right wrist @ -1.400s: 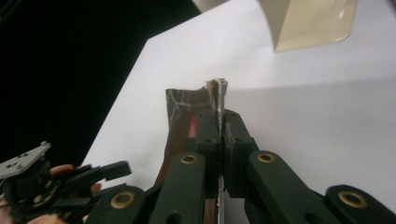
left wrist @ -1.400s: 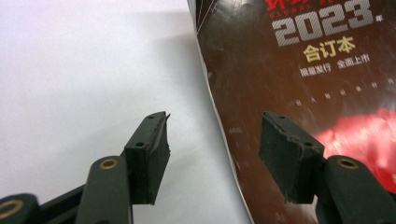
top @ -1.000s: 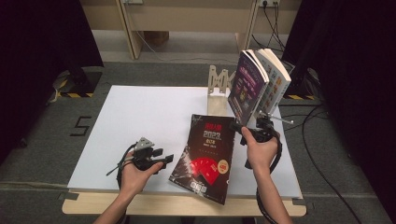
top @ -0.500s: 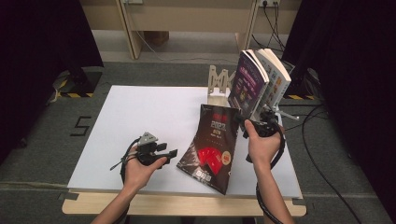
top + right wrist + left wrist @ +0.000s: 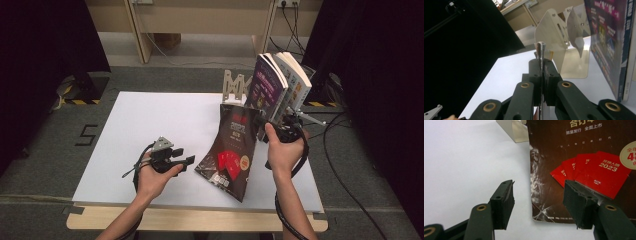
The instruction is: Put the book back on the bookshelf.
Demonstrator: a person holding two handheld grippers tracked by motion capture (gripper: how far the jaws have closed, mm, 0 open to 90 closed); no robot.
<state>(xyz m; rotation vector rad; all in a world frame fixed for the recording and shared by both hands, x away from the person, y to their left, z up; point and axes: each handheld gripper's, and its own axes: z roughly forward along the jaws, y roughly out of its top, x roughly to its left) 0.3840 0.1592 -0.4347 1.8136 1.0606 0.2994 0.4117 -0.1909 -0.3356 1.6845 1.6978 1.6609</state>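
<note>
My right gripper (image 5: pixel 272 131) has its jaws clamped on the far edge of the black book (image 5: pixel 231 150), tilting it up off the white desk (image 5: pixel 150 130), near edge down. My left gripper (image 5: pixel 537 202) hangs with jaws wide, empty, just left of it.

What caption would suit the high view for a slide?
Right hand-held gripper tilts a dark book up off the white table; open left hand-held gripper waits beside it.
</note>
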